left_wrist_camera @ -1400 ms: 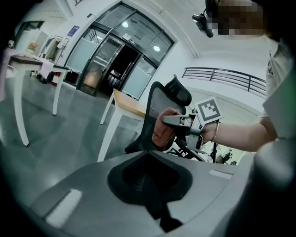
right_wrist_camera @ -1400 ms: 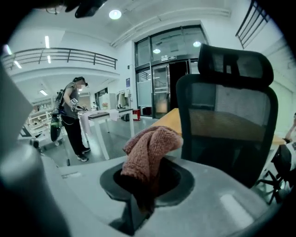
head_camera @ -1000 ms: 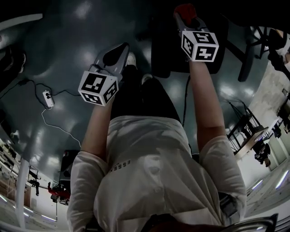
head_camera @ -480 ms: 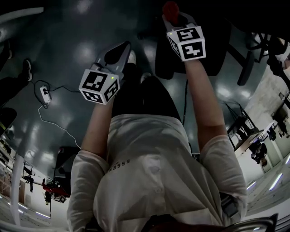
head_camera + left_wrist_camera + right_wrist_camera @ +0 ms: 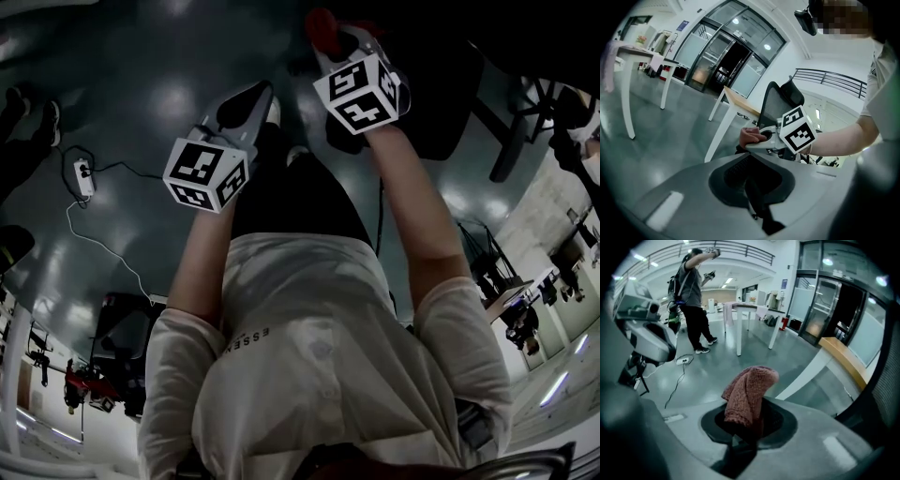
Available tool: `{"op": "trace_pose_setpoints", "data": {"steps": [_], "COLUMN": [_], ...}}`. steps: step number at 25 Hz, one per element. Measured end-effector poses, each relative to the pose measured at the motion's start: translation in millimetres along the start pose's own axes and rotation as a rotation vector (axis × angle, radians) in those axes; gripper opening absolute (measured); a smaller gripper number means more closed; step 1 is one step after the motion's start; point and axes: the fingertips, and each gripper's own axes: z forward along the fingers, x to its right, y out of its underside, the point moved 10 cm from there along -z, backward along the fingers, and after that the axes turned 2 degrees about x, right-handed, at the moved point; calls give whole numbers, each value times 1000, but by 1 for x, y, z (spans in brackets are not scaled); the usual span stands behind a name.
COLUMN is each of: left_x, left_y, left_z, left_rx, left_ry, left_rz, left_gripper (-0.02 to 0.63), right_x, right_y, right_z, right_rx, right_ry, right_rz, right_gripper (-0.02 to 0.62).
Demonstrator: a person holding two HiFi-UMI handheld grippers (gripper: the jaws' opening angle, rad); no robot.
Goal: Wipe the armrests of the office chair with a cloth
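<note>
My right gripper (image 5: 336, 39) is shut on a red knitted cloth (image 5: 322, 24), held out in front of me over the dark office chair (image 5: 427, 108). In the right gripper view the cloth (image 5: 748, 394) stands up from the jaws in a folded bunch. My left gripper (image 5: 244, 105) hangs lower left of it, jaws together and empty. The left gripper view shows the right gripper's marker cube (image 5: 798, 131), the cloth (image 5: 750, 137) and the chair's mesh back (image 5: 778, 101). No armrest can be made out.
A power strip (image 5: 84, 178) with its cable lies on the floor at left. The chair's base leg (image 5: 511, 131) reaches out at right. White tables (image 5: 752, 315) and a standing person (image 5: 691, 291) are further off. A wooden-topped desk (image 5: 740, 107) stands beside the chair.
My right gripper has carried the cloth leftward and farther out, and its cube has turned. The left gripper has hardly moved.
</note>
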Motion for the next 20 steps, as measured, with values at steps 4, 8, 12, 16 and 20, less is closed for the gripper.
{"op": "trace_pose_setpoints", "data": {"steps": [4,8,12,16,20], "left_x": [11,29,44,59,73], "left_y": [14,37,64,86,105], "left_z": [-15,-34,-57,-76,-93], "left_rx": [26,44,75,99,127], "left_ry": [-28,-55,-98,-135,-158], "left_rz": [-12,-29,-64,-90,-104], "left_gripper": [17,17,17,17,17], "right_x": [-25,-43,-67,-90,-112], "right_y": [4,13,20,26,34], "right_z": [-4,-15,-24,-35,-46], "right_rx": [-13,-4,-13,-27,-33], "right_ry": [-38,-48,-80,-133,-161], "right_rz": [-106,-107,-160,-186,-209], "right_gripper": [54,54,54,54,54]}}
